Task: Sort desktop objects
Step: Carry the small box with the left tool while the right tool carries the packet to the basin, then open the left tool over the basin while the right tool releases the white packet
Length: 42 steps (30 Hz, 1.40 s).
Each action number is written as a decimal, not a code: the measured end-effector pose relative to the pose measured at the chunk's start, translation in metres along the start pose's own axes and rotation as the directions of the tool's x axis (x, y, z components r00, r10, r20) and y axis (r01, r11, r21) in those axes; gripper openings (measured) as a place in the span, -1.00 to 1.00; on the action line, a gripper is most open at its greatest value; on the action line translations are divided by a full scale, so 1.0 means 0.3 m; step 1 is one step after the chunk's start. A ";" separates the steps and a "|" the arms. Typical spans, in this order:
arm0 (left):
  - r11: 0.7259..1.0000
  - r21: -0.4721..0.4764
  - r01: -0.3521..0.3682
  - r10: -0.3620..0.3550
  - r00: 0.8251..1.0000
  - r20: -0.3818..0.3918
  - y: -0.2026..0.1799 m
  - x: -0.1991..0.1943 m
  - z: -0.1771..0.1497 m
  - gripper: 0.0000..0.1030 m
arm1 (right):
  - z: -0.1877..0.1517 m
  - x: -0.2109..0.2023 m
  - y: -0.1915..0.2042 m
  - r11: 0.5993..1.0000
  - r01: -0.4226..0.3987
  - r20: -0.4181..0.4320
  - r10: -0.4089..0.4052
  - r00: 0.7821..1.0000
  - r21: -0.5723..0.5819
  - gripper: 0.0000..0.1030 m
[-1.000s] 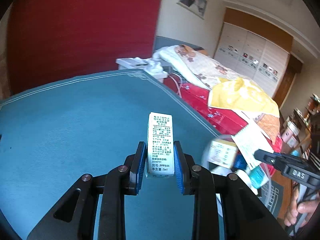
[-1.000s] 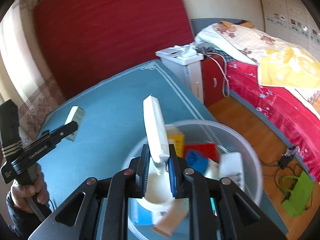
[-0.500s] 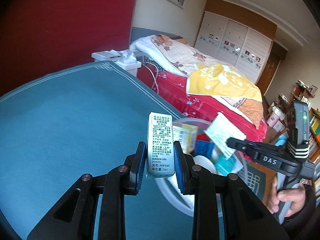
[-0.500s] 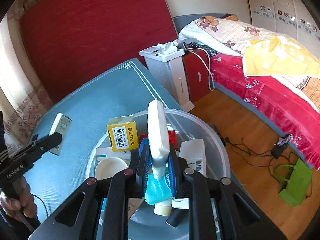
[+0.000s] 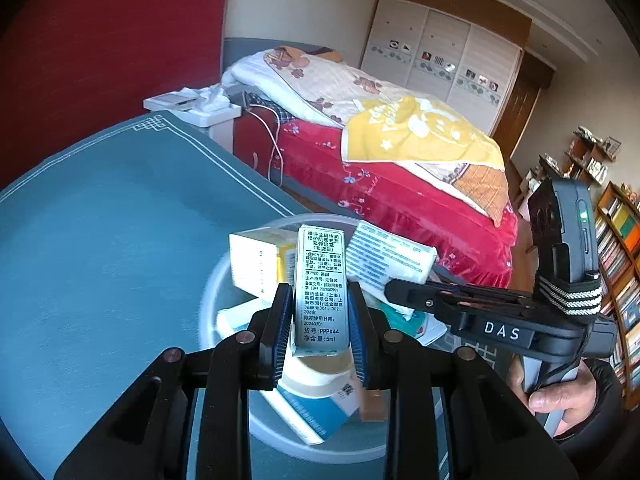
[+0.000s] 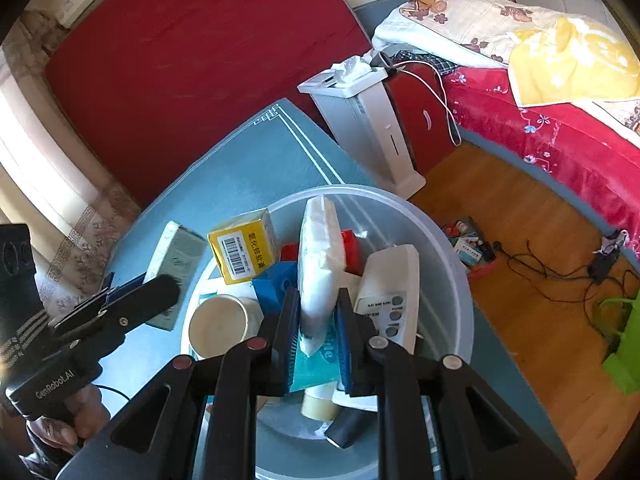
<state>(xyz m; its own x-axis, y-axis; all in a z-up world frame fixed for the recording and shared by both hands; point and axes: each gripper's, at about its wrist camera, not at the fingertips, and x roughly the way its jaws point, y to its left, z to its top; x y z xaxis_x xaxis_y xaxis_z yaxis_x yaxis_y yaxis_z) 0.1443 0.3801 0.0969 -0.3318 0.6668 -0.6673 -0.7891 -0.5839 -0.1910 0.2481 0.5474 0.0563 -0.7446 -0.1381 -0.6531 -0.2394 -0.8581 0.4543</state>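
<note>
My left gripper is shut on a small silver carton with printed text and holds it upright over the near rim of a clear plastic basin. My right gripper is shut on a white tissue pack and holds it above the inside of the basin. The basin holds a yellow box, a white remote, a blue block, a red piece and a cream cup. The right gripper with the tissue pack also shows in the left wrist view.
The basin stands near the right edge of a teal table. Beyond the edge are a white cabinet, a bed with red cover and a wooden floor with cables and a green bag. A bookshelf stands far right.
My left gripper has carried the silver carton right, from over the open table to the basin's rim. My right gripper has moved the tissue pack further over the basin and lower.
</note>
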 end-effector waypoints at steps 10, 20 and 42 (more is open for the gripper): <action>1.000 0.007 -0.009 0.009 0.999 -0.038 -0.057 0.059 0.006 -0.41 | -0.009 -0.001 -0.023 0.998 -0.067 -0.029 0.067 0.997 0.015 -0.62; 0.999 -0.015 -0.049 0.049 0.999 -0.001 -0.052 0.008 -0.010 0.13 | -0.030 -0.032 -0.051 0.995 -0.065 -0.036 0.068 0.997 0.072 -0.25; 0.934 -0.045 -0.353 0.353 0.904 0.240 -0.153 -0.282 -0.129 0.59 | -0.124 -0.249 0.155 0.972 0.159 0.209 -0.122 0.970 -0.173 0.98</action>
<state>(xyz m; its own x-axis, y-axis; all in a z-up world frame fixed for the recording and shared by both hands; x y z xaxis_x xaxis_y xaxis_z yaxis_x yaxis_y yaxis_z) 0.2286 0.3326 0.1344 -0.7029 0.5078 -0.4981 -0.5971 -0.8018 0.0252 0.3158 0.4994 0.1037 -0.8234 0.0737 -0.5627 -0.2433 -0.9416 0.2327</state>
